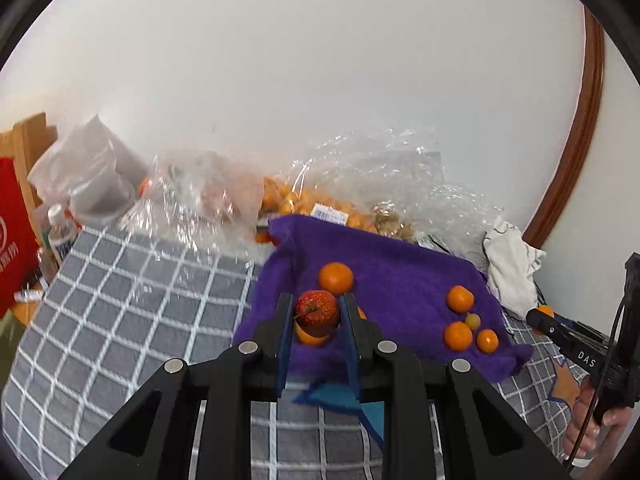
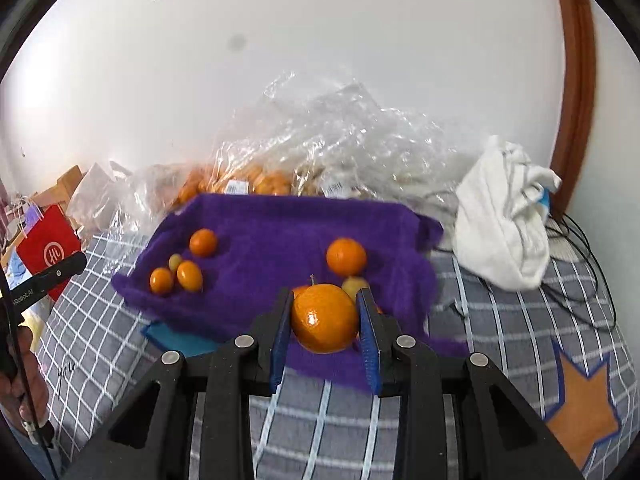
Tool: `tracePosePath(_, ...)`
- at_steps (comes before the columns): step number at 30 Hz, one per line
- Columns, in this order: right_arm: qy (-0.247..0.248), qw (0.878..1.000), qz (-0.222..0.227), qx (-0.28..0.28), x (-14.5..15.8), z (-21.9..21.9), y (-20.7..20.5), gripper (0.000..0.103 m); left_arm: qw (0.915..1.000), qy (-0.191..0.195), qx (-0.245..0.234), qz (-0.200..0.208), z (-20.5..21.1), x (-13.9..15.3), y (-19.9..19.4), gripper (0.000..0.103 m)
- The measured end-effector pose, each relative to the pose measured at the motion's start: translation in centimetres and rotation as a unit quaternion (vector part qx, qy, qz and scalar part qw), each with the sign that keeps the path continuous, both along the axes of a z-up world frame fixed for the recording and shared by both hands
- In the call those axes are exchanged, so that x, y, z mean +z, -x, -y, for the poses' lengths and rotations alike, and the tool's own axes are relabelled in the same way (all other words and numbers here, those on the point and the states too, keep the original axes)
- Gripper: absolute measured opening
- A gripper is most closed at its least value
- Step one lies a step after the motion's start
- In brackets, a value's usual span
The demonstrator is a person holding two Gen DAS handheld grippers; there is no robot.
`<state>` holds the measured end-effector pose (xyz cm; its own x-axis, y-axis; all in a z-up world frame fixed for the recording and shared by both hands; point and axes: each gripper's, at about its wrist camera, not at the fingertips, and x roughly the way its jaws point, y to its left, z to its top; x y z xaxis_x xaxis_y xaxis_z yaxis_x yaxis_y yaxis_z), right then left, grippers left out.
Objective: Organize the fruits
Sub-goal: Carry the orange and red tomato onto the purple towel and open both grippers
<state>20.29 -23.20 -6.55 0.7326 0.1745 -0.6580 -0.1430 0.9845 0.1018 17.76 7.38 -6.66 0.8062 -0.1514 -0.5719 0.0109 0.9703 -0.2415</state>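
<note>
At lower centre of the left wrist view, the left gripper (image 1: 317,312) is closed onto a red apple (image 1: 317,313), both fingers against its sides, above the purple towel (image 1: 400,280). In the right wrist view, the right gripper (image 2: 325,318) clamps a large orange (image 2: 324,318) likewise, probably for sorting by kind. Beyond, small oranges (image 2: 176,276) lie clustered at left of the towel; bagged fruit (image 2: 256,182) lies farthest.

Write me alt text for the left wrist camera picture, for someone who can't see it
The left hand-held gripper holds a red apple between its blue fingers above a purple cloth scattered with oranges. Behind the cloth lie clear plastic bags of fruit against a white wall; the cloth sits on a grey checked sheet.
</note>
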Motion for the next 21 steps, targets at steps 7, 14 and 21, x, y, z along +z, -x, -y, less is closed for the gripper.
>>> tracePosePath(7, -0.005, 1.000, -0.015, 0.009, -1.1, -0.5, -4.4, 0.032, 0.9997, 0.001, -0.010, -0.022, 0.6, -0.5, -3.7, 0.022)
tracePosePath(14, 0.000, 0.998, -0.054, 0.029, -4.5, -2.0, -8.6, 0.032, 0.9986, 0.011, -0.027, -0.044, 1.2, -2.0, -7.1, 0.022)
tracePosePath(21, 0.012, 0.996, -0.075, 0.047, -7.4, -3.5, -10.7, 0.032, 0.9958, 0.025, -0.049, -0.073, 2.1, -3.9, -9.7, 0.022)
